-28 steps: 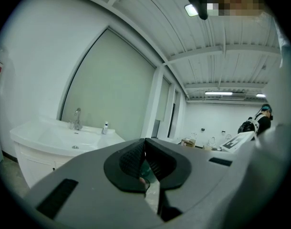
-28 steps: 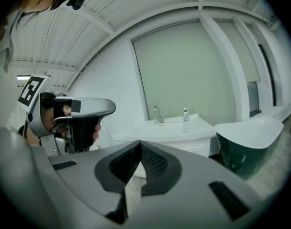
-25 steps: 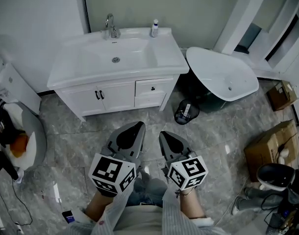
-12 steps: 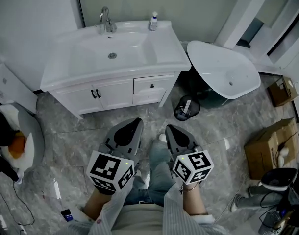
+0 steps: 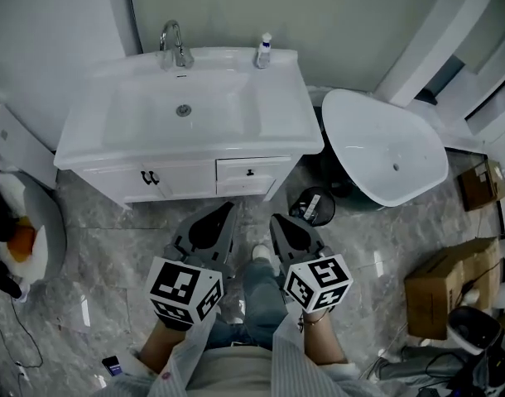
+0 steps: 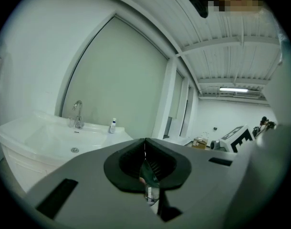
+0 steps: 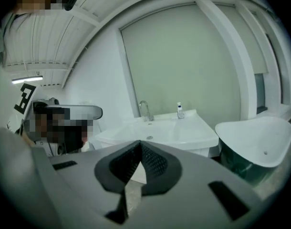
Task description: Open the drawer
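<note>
In the head view, the left gripper [image 5: 223,213] and the right gripper [image 5: 279,224] are held side by side above the floor, both aimed at a white cabinet [image 5: 112,176] that carries a sink [image 5: 183,110]. The drawer [image 5: 251,172] sits shut at the cabinet's right end, its small dark knob just ahead of the two tips and apart from them. A bin [image 5: 312,206] stands on the floor near the right gripper, and a white tub [image 5: 383,155] lies beyond it.

In the left gripper view, the jaws are seen pressed together with nothing between them. A tap [image 6: 77,114] and a bottle [image 6: 113,126] are seen on the sink top; the drawer front is hidden behind the gripper's body.

In the right gripper view, the jaws are likewise closed and empty, and the drawer front is not shown.

Trouble is likely if the knob is reached with the jaws shut: it would only be nudged. The knob is small, so a shallow pinch could slip off. The cupboard handles [image 5: 149,177] to the left could be taken by mistake.
</note>
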`<action>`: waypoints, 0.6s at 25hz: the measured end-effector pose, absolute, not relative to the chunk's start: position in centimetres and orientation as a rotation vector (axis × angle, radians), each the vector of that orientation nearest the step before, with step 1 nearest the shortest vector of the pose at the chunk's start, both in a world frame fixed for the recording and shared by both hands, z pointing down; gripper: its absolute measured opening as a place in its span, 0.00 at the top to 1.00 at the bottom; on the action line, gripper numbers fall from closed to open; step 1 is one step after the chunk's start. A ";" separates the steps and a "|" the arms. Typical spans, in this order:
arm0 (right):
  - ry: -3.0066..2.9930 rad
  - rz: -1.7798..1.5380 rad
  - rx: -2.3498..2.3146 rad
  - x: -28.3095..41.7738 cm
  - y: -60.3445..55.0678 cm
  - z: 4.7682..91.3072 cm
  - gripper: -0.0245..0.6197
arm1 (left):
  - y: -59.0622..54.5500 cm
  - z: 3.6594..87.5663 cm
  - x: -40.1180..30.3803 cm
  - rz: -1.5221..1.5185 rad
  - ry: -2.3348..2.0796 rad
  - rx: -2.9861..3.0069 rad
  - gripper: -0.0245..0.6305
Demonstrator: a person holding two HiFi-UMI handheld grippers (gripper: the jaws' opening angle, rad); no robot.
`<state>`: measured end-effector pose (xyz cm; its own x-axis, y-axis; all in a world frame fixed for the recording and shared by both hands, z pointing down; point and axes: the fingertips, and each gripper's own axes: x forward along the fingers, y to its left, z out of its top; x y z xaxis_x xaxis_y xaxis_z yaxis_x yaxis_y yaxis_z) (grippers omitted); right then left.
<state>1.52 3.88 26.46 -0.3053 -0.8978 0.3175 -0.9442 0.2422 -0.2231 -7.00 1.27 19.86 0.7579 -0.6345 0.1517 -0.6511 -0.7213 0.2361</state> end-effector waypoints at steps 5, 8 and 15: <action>-2.420 0.564 1.695 5.8 -1.1 25.9 0.96 | -3.2 19.5 -3.3 0.086 -1.100 2.643 0.94; -2.450 0.553 1.643 8.2 -3.7 25.3 0.96 | -5.7 19.3 -1.1 0.090 -1.160 2.620 0.94; -2.510 0.551 1.503 12.0 -9.0 25.4 0.96 | -10.0 20.2 2.4 0.097 -1.283 2.541 0.94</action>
<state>11.99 -9.02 25.44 -0.4804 -0.8151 0.3237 -0.8757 0.4259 -0.2274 2.41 -9.99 20.22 0.6005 -0.7767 0.1900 -0.7965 -0.5601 0.2277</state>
